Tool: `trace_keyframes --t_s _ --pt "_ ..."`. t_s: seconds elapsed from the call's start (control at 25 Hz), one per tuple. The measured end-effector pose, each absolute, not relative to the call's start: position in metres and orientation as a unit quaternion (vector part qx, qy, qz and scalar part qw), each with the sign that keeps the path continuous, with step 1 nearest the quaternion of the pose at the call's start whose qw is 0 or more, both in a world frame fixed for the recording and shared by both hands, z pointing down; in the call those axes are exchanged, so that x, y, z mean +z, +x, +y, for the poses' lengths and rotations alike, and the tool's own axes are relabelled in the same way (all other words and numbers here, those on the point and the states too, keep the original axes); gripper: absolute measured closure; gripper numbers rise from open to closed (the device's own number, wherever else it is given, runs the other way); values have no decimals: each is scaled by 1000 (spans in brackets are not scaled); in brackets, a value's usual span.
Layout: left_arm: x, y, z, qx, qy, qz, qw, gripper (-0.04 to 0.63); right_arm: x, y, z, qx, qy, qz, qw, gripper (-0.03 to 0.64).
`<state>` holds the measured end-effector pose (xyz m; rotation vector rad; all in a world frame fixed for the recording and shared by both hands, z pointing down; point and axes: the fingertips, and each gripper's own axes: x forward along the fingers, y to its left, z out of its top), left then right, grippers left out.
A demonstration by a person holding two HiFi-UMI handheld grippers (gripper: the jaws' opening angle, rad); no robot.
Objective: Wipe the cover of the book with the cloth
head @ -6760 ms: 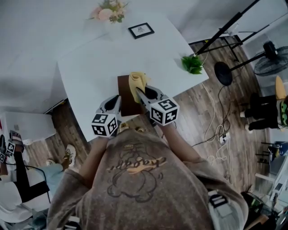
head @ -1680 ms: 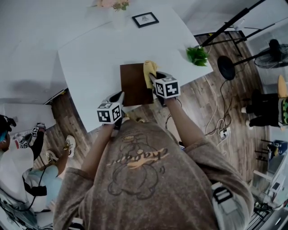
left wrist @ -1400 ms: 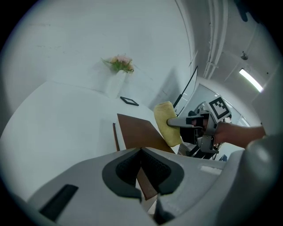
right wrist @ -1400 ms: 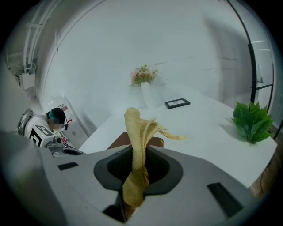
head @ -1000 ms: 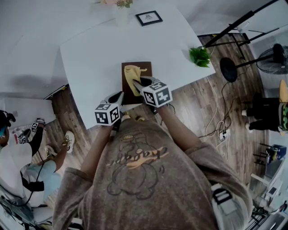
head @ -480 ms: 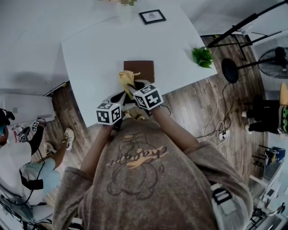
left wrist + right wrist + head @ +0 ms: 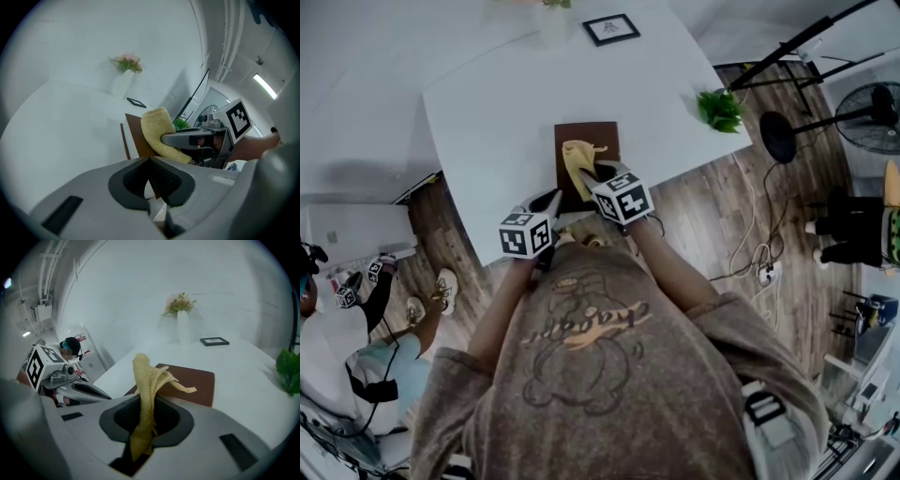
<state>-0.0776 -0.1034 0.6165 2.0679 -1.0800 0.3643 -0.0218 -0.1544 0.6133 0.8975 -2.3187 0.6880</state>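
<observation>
Wiping looks under way: the right gripper (image 7: 594, 174), clamped on the cloth (image 7: 577, 157), holds it over the book (image 7: 605, 139) at mid-frame on the desk (image 7: 487, 103), the left gripper (image 7: 551, 198) closed and empty beside it; how much cover remains is unclear.

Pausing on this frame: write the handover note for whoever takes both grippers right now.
Left gripper: fingers closed at the near left corner of the book, apparently pinching it steady.
Right gripper: shut on the yellow cloth, held over the brown cover; contact isn't clear.
The book lies flat near the front edge of the white table.
Done: cloth gripped and brought to the cover; how much is wiped doesn't show.
Left: sweep the cloth across the whole cover.
</observation>
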Motion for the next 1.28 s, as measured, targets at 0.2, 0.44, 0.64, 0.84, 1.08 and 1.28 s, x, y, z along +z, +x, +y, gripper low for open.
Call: trace_keyframes --t_s 0.2,0.44,0.64,0.84,1.08,1.28 --pt "616 -78 -104 143 813 -419 379 591 613 2 -158 261 361 -853 273 551" --pt "616 -78 -102 143 815 -417 377 591 612 35 -157 268 397 -838 263 551" --pt "616 -76 -101 144 814 -417 377 592 613 57 -156 272 417 -827 262 551" --pt "615 -76 -100 145 813 -420 377 591 609 76 -153 275 438 -814 264 552" --pt "611 -79 -97 132 807 -436 375 591 588 48 -132 286 388 -843 238 552" --pt "608 -83 -93 125 803 -451 370 592 585 3 -110 286 331 -868 235 552"
